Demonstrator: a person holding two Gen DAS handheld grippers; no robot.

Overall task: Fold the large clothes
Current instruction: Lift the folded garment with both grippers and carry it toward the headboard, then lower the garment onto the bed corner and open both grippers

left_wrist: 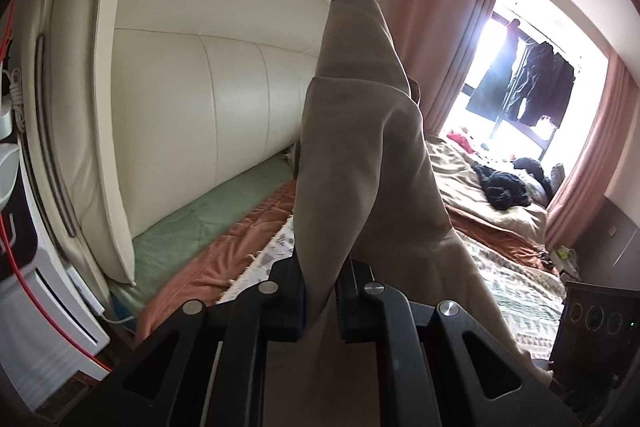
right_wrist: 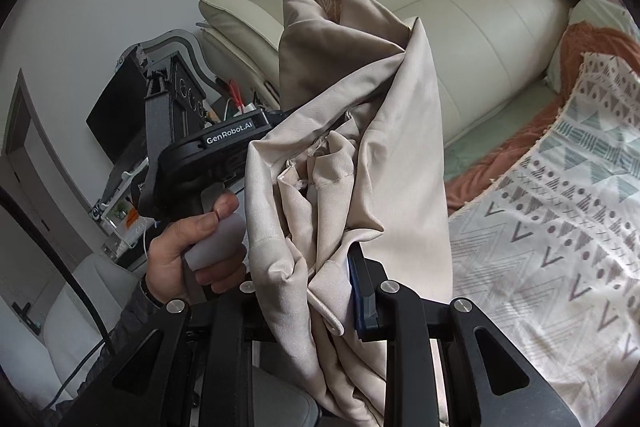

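Above the patterned bed point(right_wrist: 560, 227), both the left tongs point(left_wrist: 320, 295) and right tongs point(right_wrist: 320, 291) pinch crumpled, smooth beige cloth point(right_wrist: 360, 147), raised.

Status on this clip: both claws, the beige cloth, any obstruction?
Left claw shut on beige cloth. Right claw shut on it too. Cloth bunched, held up over patterned bedspread, not yet folded. Nothing blocking.

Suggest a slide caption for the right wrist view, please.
Right gripper clamps bunched beige cloth above the patterned bedspread, left gripper alongside.
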